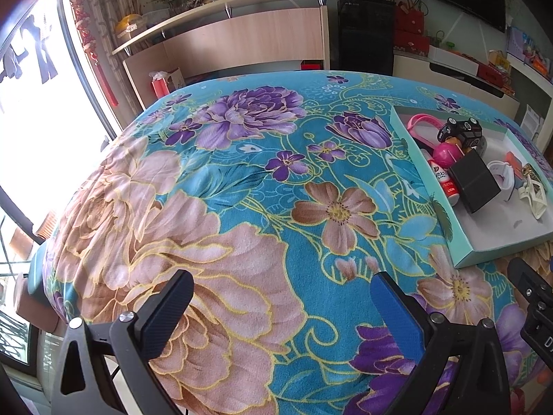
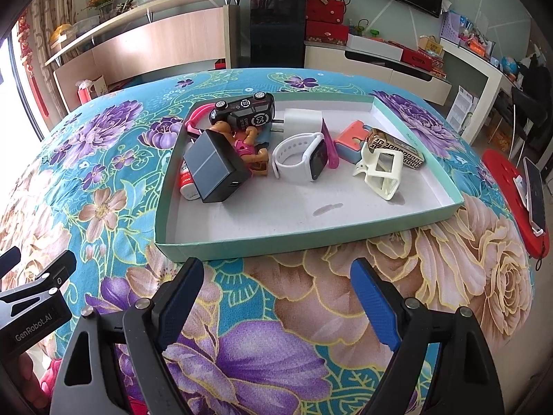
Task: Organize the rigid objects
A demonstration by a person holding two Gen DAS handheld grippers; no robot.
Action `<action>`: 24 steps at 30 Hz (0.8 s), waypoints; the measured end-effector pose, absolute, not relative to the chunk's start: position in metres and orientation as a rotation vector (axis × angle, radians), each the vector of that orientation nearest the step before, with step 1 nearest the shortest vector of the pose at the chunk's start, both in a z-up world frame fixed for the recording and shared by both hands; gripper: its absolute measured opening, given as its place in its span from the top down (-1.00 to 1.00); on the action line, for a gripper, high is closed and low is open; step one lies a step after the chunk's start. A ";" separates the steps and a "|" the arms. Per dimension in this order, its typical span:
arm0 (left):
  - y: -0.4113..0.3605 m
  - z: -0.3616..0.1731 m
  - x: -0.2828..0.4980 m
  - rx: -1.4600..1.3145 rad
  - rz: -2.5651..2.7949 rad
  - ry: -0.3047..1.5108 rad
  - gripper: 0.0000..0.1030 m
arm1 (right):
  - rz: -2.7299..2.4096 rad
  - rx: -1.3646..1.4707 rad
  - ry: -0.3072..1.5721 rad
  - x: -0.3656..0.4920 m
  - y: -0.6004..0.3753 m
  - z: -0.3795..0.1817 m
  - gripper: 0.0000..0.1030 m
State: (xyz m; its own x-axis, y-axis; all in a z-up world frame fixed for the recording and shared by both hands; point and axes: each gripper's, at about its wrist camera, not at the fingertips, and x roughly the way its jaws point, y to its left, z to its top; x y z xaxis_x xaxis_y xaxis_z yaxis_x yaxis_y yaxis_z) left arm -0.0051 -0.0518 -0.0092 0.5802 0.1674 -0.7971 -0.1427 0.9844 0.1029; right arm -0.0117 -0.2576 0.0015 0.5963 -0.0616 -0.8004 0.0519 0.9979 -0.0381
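floral tablecloth w/ crowded tray: left gripper & right gripper hovering, jaws spread, empty; reaching in risks nudging toy car off pile.

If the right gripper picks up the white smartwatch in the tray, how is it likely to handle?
The white smartwatch rests on its edge with the strap looped, so a push would likely tip it. The strap looks like soft rubber and would probably flex under the pads. The glossy screen may be slippery; the body seems the firmer hold.
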 end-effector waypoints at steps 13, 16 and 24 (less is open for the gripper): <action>-0.058 -0.007 -0.008 0.077 0.195 0.916 -1.00 | -0.045 0.010 0.913 -0.015 -0.259 0.004 -0.69; -0.058 -0.007 -0.009 0.084 0.199 0.919 -1.00 | -0.048 0.025 0.913 -0.015 -0.261 0.004 -0.69; -0.059 -0.009 -0.009 0.101 0.204 0.924 -1.00 | -0.045 0.021 0.924 -0.014 -0.259 0.002 -0.69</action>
